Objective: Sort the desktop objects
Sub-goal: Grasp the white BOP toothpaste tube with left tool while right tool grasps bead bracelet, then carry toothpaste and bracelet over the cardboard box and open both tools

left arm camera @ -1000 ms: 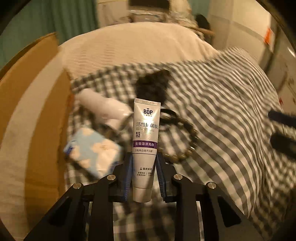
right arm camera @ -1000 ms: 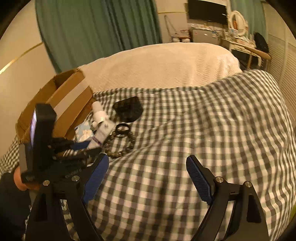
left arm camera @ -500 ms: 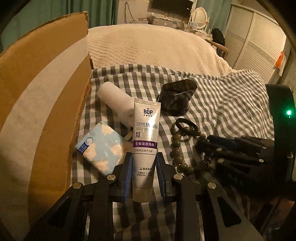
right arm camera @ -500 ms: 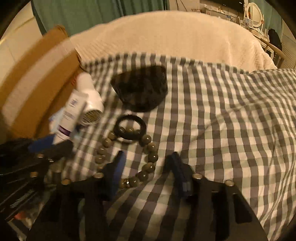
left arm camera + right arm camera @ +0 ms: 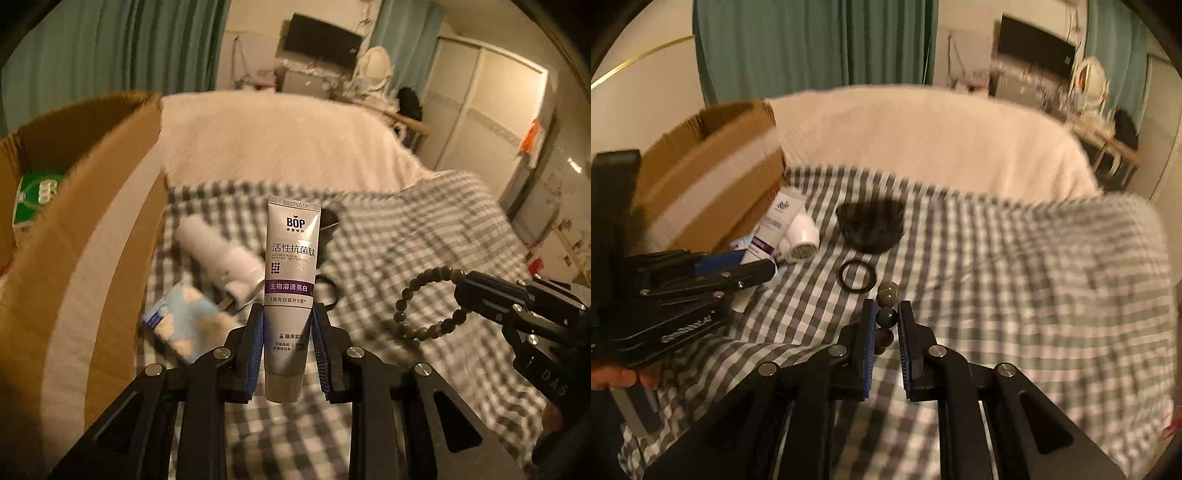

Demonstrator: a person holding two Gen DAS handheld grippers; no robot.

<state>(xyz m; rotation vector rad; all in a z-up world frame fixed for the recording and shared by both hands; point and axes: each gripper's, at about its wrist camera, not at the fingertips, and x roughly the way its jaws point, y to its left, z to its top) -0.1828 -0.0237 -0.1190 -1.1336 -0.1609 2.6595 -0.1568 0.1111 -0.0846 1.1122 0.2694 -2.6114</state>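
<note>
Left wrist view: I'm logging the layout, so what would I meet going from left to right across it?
cardboard box → blue tissue pack → toothpaste tube held by the left hand-held gripper → bead bracelet → right hand-held gripper

One toothpaste tube (image 5: pixel 290 280), one bead bracelet (image 5: pixel 428 302), one cardboard box (image 5: pixel 85 221), one black ring (image 5: pixel 857 276), one tissue pack (image 5: pixel 181 321)

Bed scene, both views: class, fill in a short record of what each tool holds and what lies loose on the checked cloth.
left tool: shut on toothpaste tube, upright
right tool: shut on bead bracelet, lifted off the cloth
checked cloth: black ring, dark pouch, white shaver, tissue pack
cardboard box: open, left of the cloth
</note>
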